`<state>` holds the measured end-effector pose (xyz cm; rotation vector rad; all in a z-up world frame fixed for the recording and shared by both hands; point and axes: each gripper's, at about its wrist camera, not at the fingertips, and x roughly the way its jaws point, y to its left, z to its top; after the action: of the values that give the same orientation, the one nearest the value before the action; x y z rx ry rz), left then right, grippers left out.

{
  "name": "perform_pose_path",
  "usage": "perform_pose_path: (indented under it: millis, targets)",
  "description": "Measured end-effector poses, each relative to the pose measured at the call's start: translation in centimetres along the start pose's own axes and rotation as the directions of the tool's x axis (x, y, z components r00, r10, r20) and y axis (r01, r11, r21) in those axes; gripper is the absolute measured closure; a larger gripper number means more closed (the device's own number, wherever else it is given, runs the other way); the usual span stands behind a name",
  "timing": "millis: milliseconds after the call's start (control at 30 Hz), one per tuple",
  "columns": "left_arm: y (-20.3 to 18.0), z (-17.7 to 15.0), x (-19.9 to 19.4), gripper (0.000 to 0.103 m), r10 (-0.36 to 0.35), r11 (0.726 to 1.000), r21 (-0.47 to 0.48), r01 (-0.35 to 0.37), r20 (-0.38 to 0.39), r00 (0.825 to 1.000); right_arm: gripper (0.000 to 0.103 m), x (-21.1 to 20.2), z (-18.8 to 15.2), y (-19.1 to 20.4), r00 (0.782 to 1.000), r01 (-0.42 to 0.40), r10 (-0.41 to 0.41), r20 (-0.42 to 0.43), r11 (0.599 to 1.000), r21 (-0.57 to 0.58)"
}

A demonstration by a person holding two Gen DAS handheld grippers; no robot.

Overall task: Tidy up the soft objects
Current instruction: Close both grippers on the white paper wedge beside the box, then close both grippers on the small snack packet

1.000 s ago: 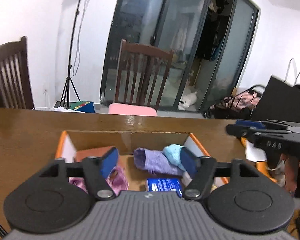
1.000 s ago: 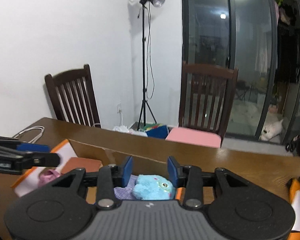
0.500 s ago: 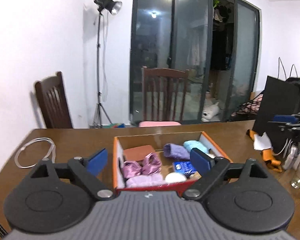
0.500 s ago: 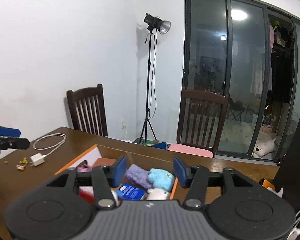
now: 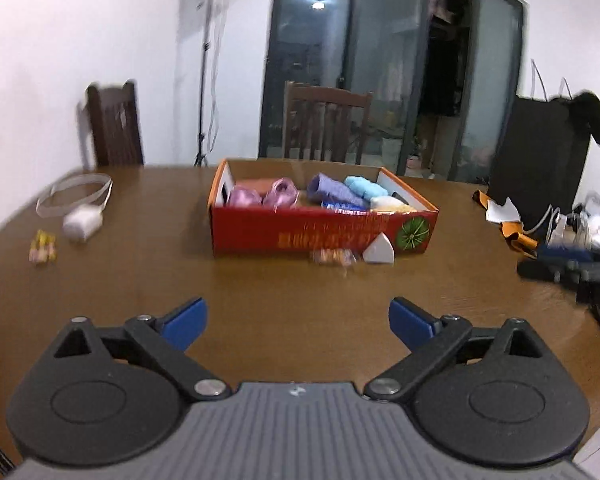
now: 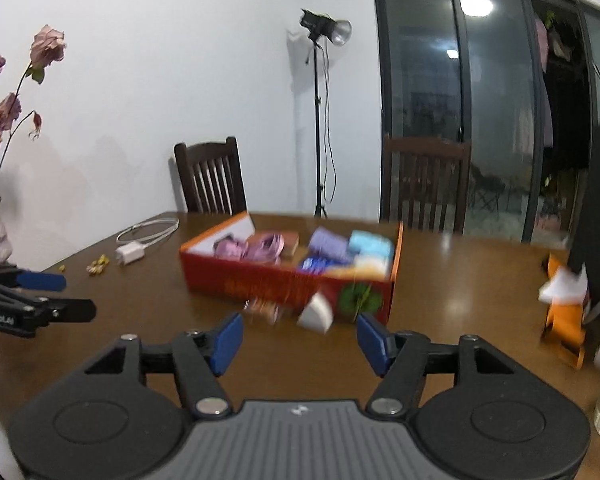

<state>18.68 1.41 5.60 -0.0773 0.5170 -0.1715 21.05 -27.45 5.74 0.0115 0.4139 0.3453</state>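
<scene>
The left gripper [image 5: 298,316] stands with its blue pads [image 5: 184,322] wide apart and nothing between them; its jaws have just been opening. Under them is only bare brown table [image 5: 140,272]. The right gripper [image 6: 296,344] is parted less far, also empty, and its jaws have just been opening too.

Both point across the table at the red box [image 5: 320,232], which sits well ahead of the fingers, near the table's middle. In it lie the soft things: pink pieces [image 5: 262,196] at the left end, a purple roll [image 5: 330,188] and a light blue roll [image 5: 364,186] toward the right, a cream one [image 5: 388,202] at the near right corner. A small blue packet [image 6: 314,264] lies among them. Just in front of the box, on the table, are a small wrapped sweet [image 5: 334,257] and a white wedge-shaped thing [image 5: 378,250], the wedge touching or almost touching the box wall.

Farther left lie a white charger [image 5: 82,220] with its coiled cable [image 5: 76,188], and a few small yellow bits [image 5: 42,244]. At the right edge are orange-and-white scraps [image 5: 504,220] beside a black bag [image 5: 540,152]. In the right wrist view the left gripper shows at the far left, apart from the box. Two dark chairs [image 6: 212,178] stand behind the table, a light stand [image 6: 320,112] between them, and a vase of pink flowers [image 6: 4,112] at the left.
</scene>
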Motion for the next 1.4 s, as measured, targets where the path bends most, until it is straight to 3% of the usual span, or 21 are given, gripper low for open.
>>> perform_pose_path:
  millis: [133, 300, 533, 667, 800, 867, 900, 1000, 1167, 1300, 1400]
  targets:
    - [0.8, -0.7, -0.3, 0.0, -0.003, 0.996, -0.09, 0.003, 0.009, 1.0, 0.034, -0.4, -2.1, -0.5, 1.0, 0.002, -0.001, -0.018, 0.998, 0.055]
    - [0.5, -0.1, 3.3, 0.0, 0.034, 0.996, -0.087, -0.037, -0.036, 0.999, 0.034, 2.4, -1.9, -1.0, 0.999, 0.015, -0.013, -0.035, 0.998, 0.061]
    - [-0.6, 1.3, 10.3, 0.0, 0.03, 0.998, -0.058, -0.035, -0.084, 0.996, 0.037, 11.9, 0.3, -1.9, 0.997, -0.011, 0.019, -0.071, 0.994, 0.109]
    - [-1.4, 2.2, 13.7, 0.0, 0.025, 1.0, -0.005, -0.026, -0.071, 0.997, 0.042, 17.6, 1.7, -2.2, 0.995, 0.0, 0.013, -0.097, 0.991, 0.135]
    - [-1.8, 3.1, 16.8, 0.0, -0.008, 0.999, 0.036, 0.011, -0.062, 0.998, 0.052, 21.8, 2.2, -3.0, 0.991, 0.035, -0.009, -0.13, 0.978, 0.204]
    - [-2.0, 3.4, 18.3, 0.0, -0.031, 0.998, 0.045, 0.034, -0.079, 0.996, 0.066, 22.9, 1.9, -3.7, 0.988, 0.03, 0.007, -0.152, 0.97, 0.24]
    - [-2.3, 3.6, 19.0, 0.0, -0.039, 0.998, 0.048, 0.043, -0.084, 0.996, 0.079, 23.2, 1.7, -4.1, 0.987, 0.015, 0.026, -0.156, 0.966, 0.258]
    - [-3.1, 4.1, 21.0, 0.002, -0.045, 0.997, 0.053, 0.05, -0.096, 0.994, 0.081, 22.5, 1.3, -5.2, 0.989, -0.022, 0.066, -0.134, 0.952, 0.304]
    - [-4.5, 4.6, 23.3, 0.012, -0.029, 0.995, 0.095, 0.038, -0.095, 0.995, 0.08, 20.1, 0.4, -7.3, 0.991, -0.077, 0.112, -0.073, 0.926, 0.369]
    - [-4.6, 4.1, 24.7, 0.037, -0.021, 0.995, 0.093, 0.035, -0.142, 0.99, 0.08, 19.3, -0.2, -8.4, 0.993, -0.052, 0.089, -0.078, 0.92, 0.388]
    - [-4.7, 3.9, 24.6, 0.046, -0.026, 0.994, 0.106, 0.041, -0.137, 0.99, 0.08, 18.9, 0.2, -8.4, 0.995, -0.062, 0.089, -0.053, 0.923, 0.379]
